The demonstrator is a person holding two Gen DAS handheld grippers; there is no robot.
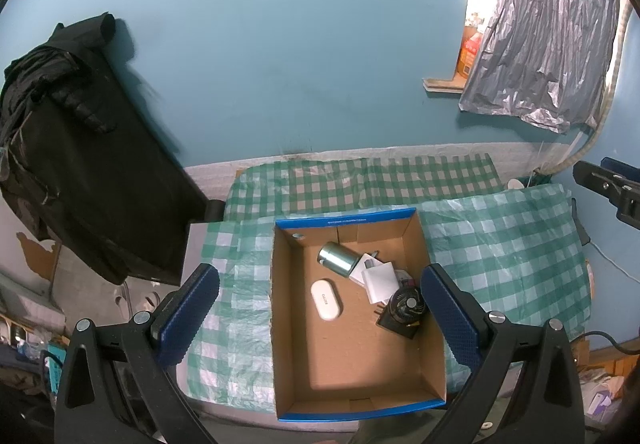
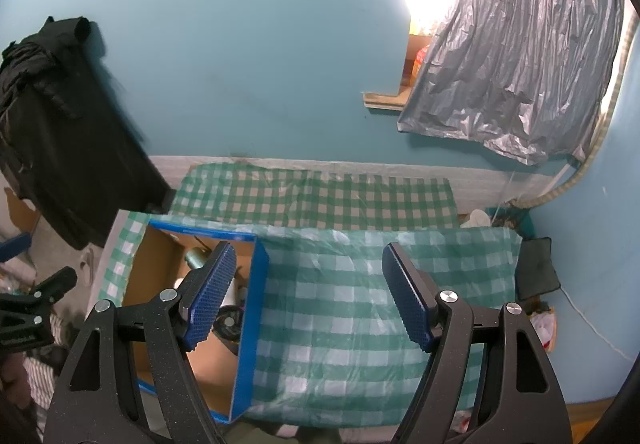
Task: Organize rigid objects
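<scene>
Leaving bare checkered cloth (image 2: 340,324) open right of the cardboard box (image 1: 434,328), near half of box floor free, far half crowded by metal cylinder (image 1: 338,258), white case (image 1: 326,300), black fan (image 1: 404,310).

Open cardboard box (image 1: 356,376), blue-rimmed, holds a metal can (image 1: 338,258) on its side, white oval case (image 1: 326,300), white cards (image 1: 378,278), and black fan (image 1: 404,310) at right wall.
</scene>
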